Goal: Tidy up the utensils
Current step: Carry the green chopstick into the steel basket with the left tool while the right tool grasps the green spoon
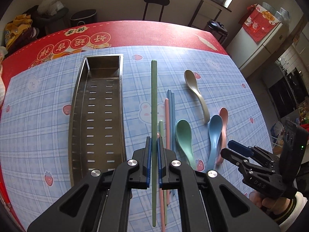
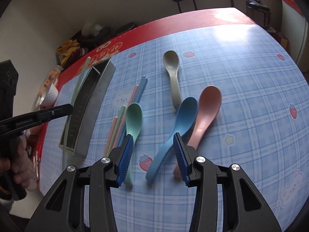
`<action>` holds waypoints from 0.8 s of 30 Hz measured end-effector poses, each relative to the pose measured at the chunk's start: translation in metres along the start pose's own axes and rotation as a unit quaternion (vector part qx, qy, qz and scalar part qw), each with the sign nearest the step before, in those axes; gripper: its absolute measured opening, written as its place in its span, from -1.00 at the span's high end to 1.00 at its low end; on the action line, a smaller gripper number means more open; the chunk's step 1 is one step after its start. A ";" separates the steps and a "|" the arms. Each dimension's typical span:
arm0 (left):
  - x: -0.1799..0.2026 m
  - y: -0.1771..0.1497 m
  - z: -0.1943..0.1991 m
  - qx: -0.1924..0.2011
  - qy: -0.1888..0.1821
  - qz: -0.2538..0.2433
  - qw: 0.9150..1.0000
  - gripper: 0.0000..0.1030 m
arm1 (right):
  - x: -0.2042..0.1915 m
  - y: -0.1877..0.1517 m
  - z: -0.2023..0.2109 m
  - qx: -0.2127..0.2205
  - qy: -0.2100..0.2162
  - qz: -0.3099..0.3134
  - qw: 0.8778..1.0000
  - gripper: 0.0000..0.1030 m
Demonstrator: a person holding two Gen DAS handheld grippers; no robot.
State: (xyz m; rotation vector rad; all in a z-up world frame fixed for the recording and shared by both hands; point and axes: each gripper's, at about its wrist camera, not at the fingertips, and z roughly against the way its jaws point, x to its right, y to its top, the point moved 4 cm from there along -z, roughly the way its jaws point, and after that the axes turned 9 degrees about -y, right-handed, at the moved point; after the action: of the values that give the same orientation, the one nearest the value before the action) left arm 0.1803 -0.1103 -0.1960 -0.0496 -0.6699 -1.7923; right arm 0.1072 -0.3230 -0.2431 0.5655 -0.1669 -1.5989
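My left gripper (image 1: 154, 142) is shut on a green chopstick (image 1: 154, 100) and holds it above the cloth, right of the empty steel tray (image 1: 97, 116). In the right wrist view the chopstick (image 2: 80, 81) hangs beside the tray (image 2: 90, 106). Several pink, blue and green chopsticks (image 1: 169, 116) lie on the cloth, with green (image 1: 184, 135), blue (image 1: 214, 133), pink (image 1: 223, 119) and beige (image 1: 195, 90) spoons to their right. My right gripper (image 2: 153, 139) is open, low over the blue spoon (image 2: 179, 119), between the green spoon (image 2: 133, 119) and the pink spoon (image 2: 206, 108).
The blue checked cloth (image 1: 38, 116) covers a red table mat (image 1: 135, 32). A white bowl (image 2: 51, 94) and packets sit at the table's left edge. A stool (image 1: 156, 3), bins and a red box (image 1: 259, 21) stand beyond the table.
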 end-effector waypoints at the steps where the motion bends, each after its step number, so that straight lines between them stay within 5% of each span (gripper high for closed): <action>1: -0.003 -0.001 0.005 0.004 -0.002 0.003 1.000 0.89 | -0.009 -0.002 -0.007 -0.007 0.001 0.011 1.000 0.31; 14: -0.058 -0.020 0.038 0.040 -0.023 0.053 0.998 0.89 | -0.045 -0.012 -0.060 -0.085 -0.035 0.023 0.995 0.65; 24: -0.072 -0.010 0.028 0.033 -0.032 0.062 0.997 0.89 | -0.041 -0.002 -0.047 -0.058 -0.030 -0.006 0.998 0.74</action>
State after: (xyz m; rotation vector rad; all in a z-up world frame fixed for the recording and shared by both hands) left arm 0.1870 -0.0326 -0.2032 -0.1014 -0.7548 -1.6536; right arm 0.1268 -0.2726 -0.2746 0.4296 -0.1154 -1.6279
